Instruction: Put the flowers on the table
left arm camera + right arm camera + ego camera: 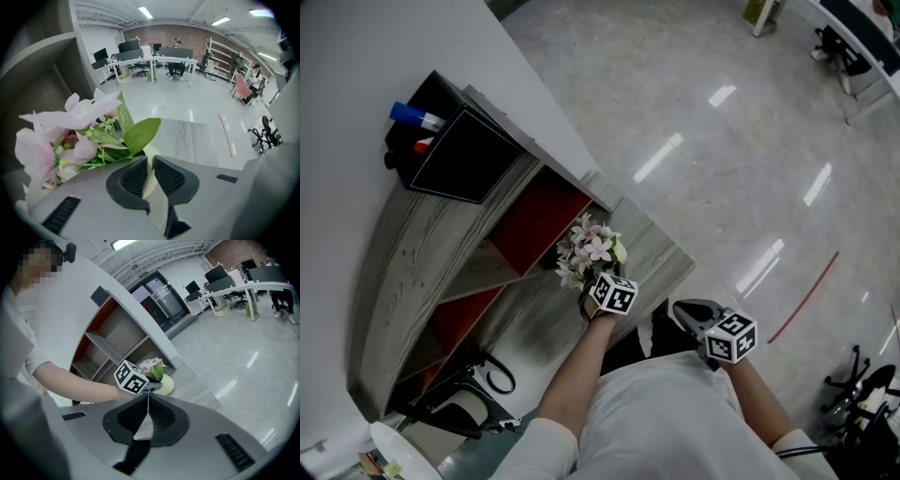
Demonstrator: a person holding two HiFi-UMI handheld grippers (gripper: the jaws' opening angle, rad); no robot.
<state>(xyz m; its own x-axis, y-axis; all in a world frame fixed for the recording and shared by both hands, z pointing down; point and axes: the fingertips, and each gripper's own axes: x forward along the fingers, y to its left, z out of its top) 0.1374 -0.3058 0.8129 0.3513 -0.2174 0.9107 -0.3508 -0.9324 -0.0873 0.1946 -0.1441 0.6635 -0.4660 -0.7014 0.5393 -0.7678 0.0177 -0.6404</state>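
A person looks steeply down at their own two arms, each holding a hand-held tool. The left tool (585,300) reaches forward over a low desk (664,259) with a grey wood-grain top. Its jaws are clamped on the rim of a cream pot (167,384), and a thin strip of that pale rim shows pinched between the ribbed black pads in the left gripper view. The pot holds the flowers (591,246), a small bunch of pale pink and white blossoms with broad green leaves. It sits at or just over the desk top, near the end beside a shelf unit (483,272). No view shows whether the base touches the surface.

The right tool (686,311) is held back, close to the person's white shirt and apart from the flowers. Its jaws are pressed together with nothing between them.

The shelf unit is grey wood with red back panels (542,220) and open compartments. On top of it stands a black box (450,145) holding a blue-capped marker (414,115).

A glossy pale floor (722,141) lies beyond the desk. The left gripper view shows white workstations (154,58) with monitors far across the room.
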